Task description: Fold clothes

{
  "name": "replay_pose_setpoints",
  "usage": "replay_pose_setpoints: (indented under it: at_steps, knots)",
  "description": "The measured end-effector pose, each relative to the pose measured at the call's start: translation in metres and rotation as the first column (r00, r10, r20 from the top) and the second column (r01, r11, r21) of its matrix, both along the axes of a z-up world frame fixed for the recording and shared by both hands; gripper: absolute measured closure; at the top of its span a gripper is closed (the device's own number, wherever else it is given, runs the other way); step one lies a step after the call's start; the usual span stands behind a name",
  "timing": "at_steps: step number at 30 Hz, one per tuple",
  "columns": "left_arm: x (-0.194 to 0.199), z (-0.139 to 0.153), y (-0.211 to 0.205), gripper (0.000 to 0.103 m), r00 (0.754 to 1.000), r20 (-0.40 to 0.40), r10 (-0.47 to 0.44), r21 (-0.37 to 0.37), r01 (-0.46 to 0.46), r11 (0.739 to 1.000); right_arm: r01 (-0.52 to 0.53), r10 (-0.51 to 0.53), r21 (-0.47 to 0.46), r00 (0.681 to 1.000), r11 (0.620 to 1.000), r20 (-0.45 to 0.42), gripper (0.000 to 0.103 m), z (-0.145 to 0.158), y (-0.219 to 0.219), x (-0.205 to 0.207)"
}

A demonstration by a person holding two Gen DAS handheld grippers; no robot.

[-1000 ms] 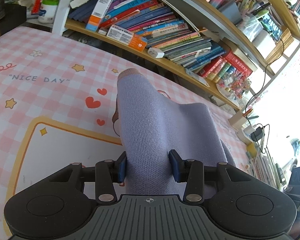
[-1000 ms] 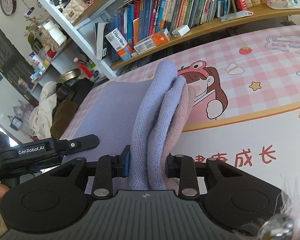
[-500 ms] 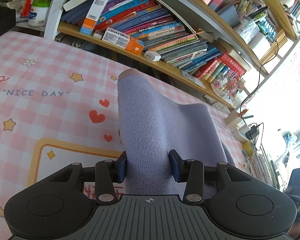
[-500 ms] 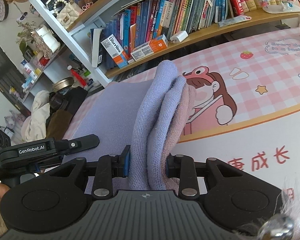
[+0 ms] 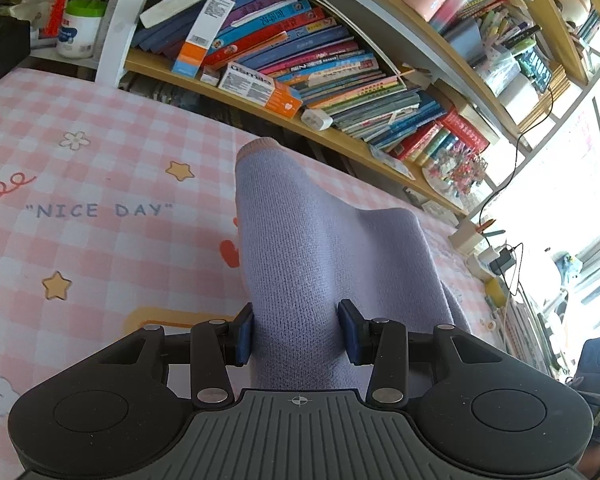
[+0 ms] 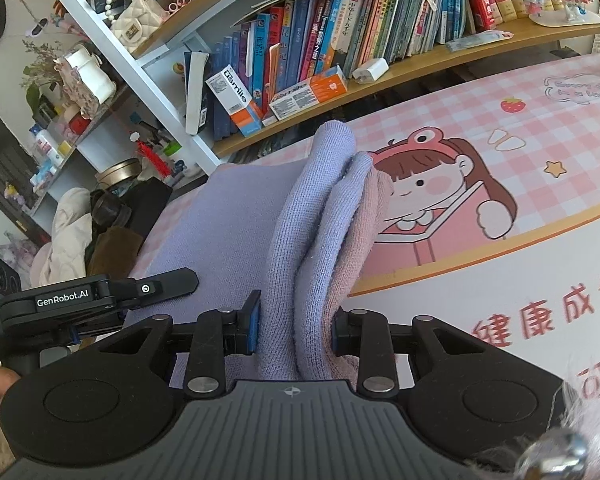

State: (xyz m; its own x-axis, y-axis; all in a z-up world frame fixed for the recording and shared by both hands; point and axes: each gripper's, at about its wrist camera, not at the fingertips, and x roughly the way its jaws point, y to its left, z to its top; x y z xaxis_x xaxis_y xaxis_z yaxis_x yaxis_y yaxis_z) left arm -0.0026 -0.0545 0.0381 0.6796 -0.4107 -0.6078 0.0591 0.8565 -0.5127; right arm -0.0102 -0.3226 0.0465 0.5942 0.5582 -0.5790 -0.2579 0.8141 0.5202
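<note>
Behind the pink checked tablecloth point(image 5: 100, 184) stood a wooden shelf point(image 6: 440, 60) crammed with leaning books point(image 5: 320, 64), a white charger point(image 6: 370, 70) and toothpaste boxes point(image 5: 260, 88) on its edge; nothing lay between them and your work. You held the lilac knit garment point(image 5: 312, 248) above the cloth, its long axis running away from you toward the shelf, pink cuff farthest. Your left gripper point(image 5: 296, 332) was clamped on one bunched end, your right gripper point(image 6: 296, 328) on folded layers.

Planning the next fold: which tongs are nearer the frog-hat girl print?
Right. The right tongs hold the sweater beside the girl print; the left tongs are across the sweater.
</note>
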Motion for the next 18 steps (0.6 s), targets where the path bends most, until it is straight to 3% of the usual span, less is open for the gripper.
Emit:
replay_pose_setpoints:
  at_steps: [18]
  knots:
    - [-0.007, -0.014, 0.084, 0.062, 1.000, -0.011, 0.028, -0.058, -0.029, 0.998, -0.037, 0.038, -0.051, 0.999, 0.998, 0.004, 0.075, -0.003, 0.084, 0.002]
